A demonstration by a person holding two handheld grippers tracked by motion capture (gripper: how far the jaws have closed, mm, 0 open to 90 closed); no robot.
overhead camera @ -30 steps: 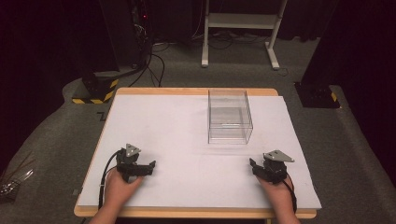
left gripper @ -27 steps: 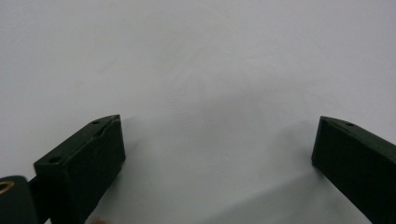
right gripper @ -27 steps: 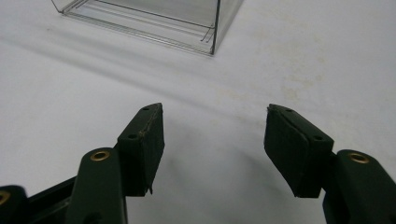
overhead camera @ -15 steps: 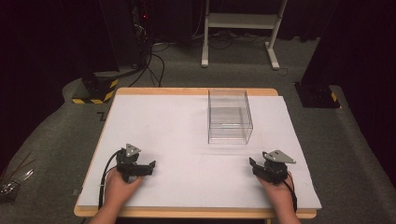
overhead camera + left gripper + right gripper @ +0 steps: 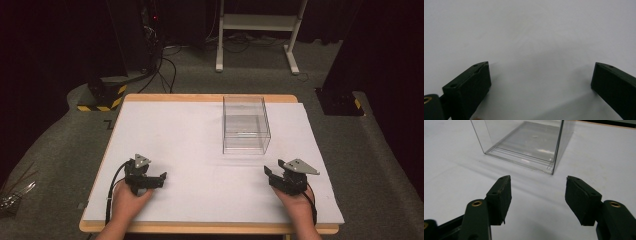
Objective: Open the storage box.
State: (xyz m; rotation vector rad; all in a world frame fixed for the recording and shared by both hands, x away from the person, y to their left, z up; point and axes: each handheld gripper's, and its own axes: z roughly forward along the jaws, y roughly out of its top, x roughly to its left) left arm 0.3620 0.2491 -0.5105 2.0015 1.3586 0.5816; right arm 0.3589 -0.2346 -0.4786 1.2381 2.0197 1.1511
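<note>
A clear plastic box stands empty on the white table top, right of centre toward the far side. In the right gripper view the clear box lies just ahead of the jaws. My left gripper rests near the front left of the table, open, with bare white surface between its jaws. My right gripper rests near the front right, open and holding nothing. A hand holds each gripper from below.
The white sheet covers a wooden table whose edge runs along the front. Beyond the table are a grey carpet, black equipment with cables at the far left and a white stand at the back.
</note>
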